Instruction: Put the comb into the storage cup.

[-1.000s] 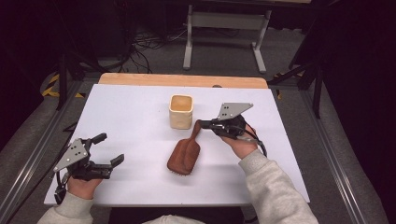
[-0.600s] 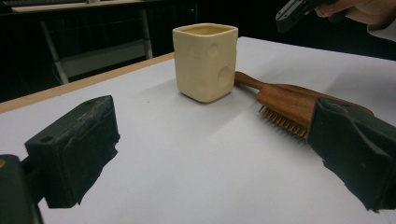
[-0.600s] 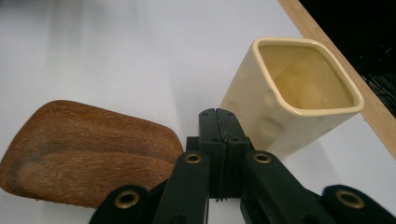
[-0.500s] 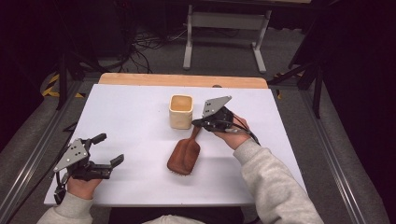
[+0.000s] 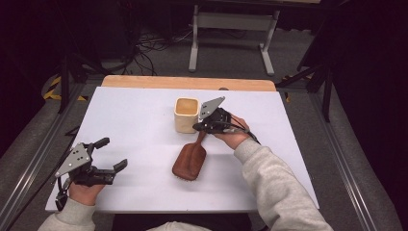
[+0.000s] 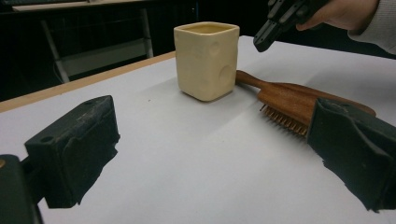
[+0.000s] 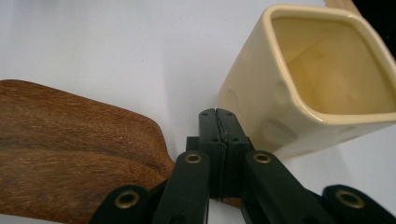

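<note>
White covering is laid over the table (image 5: 134, 120), whose wooden far edge is left bare, and beyond it a dim floor with cables and a grey metal stand (image 5: 231, 29) is seen. Near the middle of the table, slightly toward the far side, a cream square cup (image 5: 186, 114) is stood upright and open at the top, with shallow round dimples seen on its walls in the left gripper view (image 6: 207, 59). Just near and right of the cup, a brown wooden hairbrush (image 5: 190, 160) is laid bristles down, its handle pointed toward the far side and ended beside the cup's right wall. The right gripper (image 5: 198, 127) is held by the right hand (image 5: 234, 136) above the brush handle, just beside the cup; in the right gripper view its fingers (image 7: 208, 128) are seen pressed together with nothing between them, the brush's back at the left and the cup (image 7: 317, 74) at the right. The left gripper (image 5: 111, 153) is held by the left hand (image 5: 85, 190) at the near left of the table, well apart from both things, and its fingers (image 6: 74, 144) are spread wide around nothing.
</note>
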The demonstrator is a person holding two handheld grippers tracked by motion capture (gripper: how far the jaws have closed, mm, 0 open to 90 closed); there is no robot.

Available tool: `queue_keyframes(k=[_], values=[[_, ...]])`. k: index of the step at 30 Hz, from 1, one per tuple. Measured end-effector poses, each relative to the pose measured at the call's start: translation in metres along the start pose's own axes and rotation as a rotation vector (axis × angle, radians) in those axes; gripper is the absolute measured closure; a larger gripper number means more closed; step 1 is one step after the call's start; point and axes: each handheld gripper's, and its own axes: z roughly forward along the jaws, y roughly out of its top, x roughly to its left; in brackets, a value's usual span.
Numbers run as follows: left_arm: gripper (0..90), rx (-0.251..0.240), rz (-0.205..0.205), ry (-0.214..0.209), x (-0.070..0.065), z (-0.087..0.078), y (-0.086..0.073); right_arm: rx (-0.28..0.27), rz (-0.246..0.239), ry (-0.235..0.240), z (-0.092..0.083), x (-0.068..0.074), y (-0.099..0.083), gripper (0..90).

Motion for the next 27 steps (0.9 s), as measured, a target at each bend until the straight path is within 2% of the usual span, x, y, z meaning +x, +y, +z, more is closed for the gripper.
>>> queue_keyframes(k=[5, 10, 13, 27], values=[[3.2, 0.006, -0.002, 0.005, 0.001, 0.0, 0.0, 0.032, -0.008, 0.007, 0.012, -0.001, -0.001, 89.9], [3.1, 0.005, -0.005, 0.002, 0.0, 0.0, 0.0, 0.051, 0.005, 0.011, 0.02, -0.004, -0.004, 89.9], [3.2, 0.004, -0.006, 0.002, 0.0, 0.0, 0.0, 0.084, 0.005, 0.019, 0.028, -0.007, -0.008, 89.9], [3.2, 0.009, -0.005, -0.003, 0.001, 0.001, -0.001, 0.142, 0.016, 0.043, 0.045, -0.011, -0.015, 90.0]])
